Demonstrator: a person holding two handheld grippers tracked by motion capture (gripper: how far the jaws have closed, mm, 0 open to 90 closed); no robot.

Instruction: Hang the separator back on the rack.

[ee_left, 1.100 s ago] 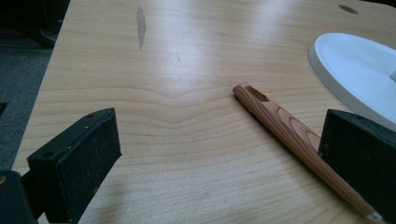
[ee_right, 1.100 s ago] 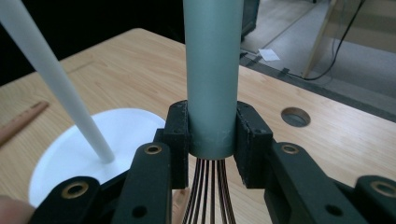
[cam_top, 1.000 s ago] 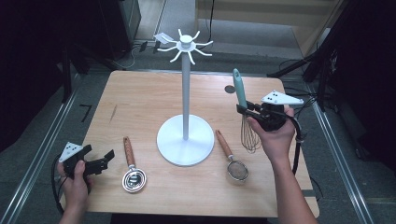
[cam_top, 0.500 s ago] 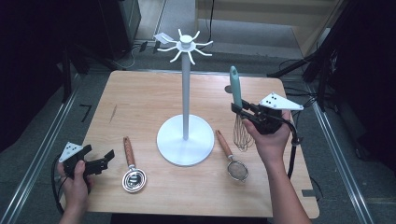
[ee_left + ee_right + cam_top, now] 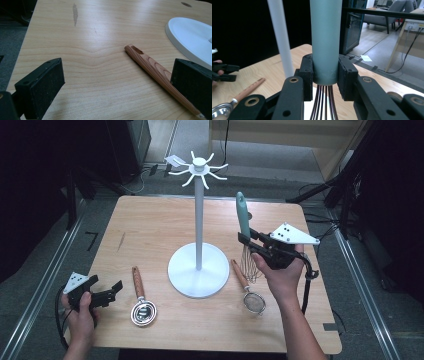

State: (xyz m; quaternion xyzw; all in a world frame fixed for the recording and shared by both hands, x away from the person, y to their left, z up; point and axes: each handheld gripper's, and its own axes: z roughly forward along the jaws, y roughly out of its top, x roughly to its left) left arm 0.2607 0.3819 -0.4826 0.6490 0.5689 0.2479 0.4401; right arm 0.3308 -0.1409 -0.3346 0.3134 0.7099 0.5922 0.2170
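Observation:
My right gripper [image 5: 246,239] is shut on the teal handle of a wire whisk [image 5: 243,215], held upright above the table just right of the white utensil stand [image 5: 199,220]. In the right gripper view both pads clamp the whisk handle [image 5: 325,37] near its lower end, and the wires hang below. My left gripper [image 5: 112,290] rests at the table's front left corner, open. Its jaws [image 5: 117,82] stand wide apart, and the wooden handle of a metal spoon [image 5: 152,65] lies on the table close to the right jaw.
The stand's round base [image 5: 198,270] sits mid-table, with hooks [image 5: 200,169] radiating from its top. The spoon [image 5: 140,295] lies left of the base. A small wooden-handled strainer [image 5: 248,290] lies right of it, under my right hand.
My right gripper has carried the whisk left toward the stand's pole and slightly upward. The left gripper has stayed where it was.

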